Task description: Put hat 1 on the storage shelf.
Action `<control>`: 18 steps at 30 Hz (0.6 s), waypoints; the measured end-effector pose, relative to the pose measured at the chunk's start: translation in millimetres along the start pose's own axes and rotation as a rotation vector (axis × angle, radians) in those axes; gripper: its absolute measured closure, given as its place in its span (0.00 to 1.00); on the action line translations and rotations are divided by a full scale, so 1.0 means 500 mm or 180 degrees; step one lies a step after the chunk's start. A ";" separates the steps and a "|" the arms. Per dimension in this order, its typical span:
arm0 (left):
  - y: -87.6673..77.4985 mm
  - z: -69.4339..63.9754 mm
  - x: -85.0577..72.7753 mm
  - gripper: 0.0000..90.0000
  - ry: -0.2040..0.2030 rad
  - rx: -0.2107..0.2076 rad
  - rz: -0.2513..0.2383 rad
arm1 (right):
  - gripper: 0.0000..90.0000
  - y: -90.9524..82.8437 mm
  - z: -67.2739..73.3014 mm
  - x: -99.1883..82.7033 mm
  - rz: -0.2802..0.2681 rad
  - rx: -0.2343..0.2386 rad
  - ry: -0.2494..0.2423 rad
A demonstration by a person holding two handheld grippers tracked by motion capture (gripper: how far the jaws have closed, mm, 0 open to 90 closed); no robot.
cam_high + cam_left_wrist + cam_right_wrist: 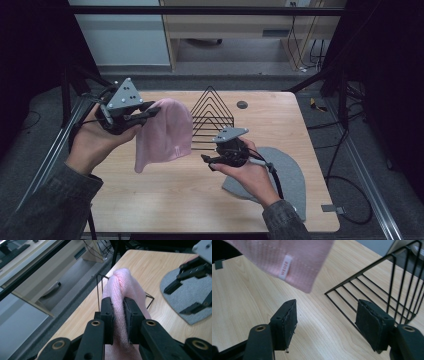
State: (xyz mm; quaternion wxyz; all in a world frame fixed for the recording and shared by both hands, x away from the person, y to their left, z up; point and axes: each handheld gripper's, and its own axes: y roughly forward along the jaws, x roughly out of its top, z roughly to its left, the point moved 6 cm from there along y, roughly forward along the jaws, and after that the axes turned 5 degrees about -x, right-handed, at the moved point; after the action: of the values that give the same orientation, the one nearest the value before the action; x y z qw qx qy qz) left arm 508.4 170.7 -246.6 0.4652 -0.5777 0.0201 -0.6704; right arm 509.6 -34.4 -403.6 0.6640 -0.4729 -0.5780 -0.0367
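Up at ten o'clock over the table (pixel 165 200), my left gripper (pixel 150 112) has its jaws pinched on the pink knit beanie (pixel 165 135), which hangs clear of the wood. My right gripper (pixel 210 162), jaws spread wide and empty, hovers at the beanie's four o'clock, beside the black wire rack (pixel 212 112), above the grey felt piece (pixel 290 175).

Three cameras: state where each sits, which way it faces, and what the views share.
High view: above the person's side, facing forward and down on the table; forearms and both grippers show.
Left gripper view: rides the left gripper, looking along jaws shut on the pink hat.
Right gripper view: rides the right gripper, jaws open over bare wood.
Shared: pink hat and wire rack.
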 end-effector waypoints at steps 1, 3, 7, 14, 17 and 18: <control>0.002 -0.003 0.004 0.88 0.0006 -0.0012 -0.0012 | 0.38 0.002 0.003 0.001 0.0003 0.0023 -0.0010; 0.006 -0.011 0.014 0.88 0.0027 -0.0049 -0.0031 | 0.39 0.006 0.007 0.004 0.0009 0.0052 -0.0046; 0.011 -0.020 0.023 0.88 0.0048 -0.0089 -0.0048 | 0.39 0.013 0.015 0.005 0.0034 0.0097 -0.0076; 0.032 -0.036 0.042 0.88 0.0103 -0.0157 -0.0067 | 0.38 0.015 0.011 -0.003 0.0056 0.0108 -0.0065; 0.039 -0.038 0.044 0.88 0.0102 -0.0173 -0.0066 | 0.38 0.014 0.003 -0.008 0.0074 0.0099 -0.0045; 0.046 -0.040 0.047 0.88 0.0099 -0.0193 -0.0068 | 0.38 0.013 0.000 -0.010 0.0080 0.0093 -0.0040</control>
State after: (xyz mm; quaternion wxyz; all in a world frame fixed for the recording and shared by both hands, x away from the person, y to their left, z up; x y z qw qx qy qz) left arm 508.8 132.2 -248.6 0.4400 -0.5812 0.0415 -0.6833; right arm 511.9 -33.4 -411.3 0.6676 -0.4706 -0.5767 -0.0169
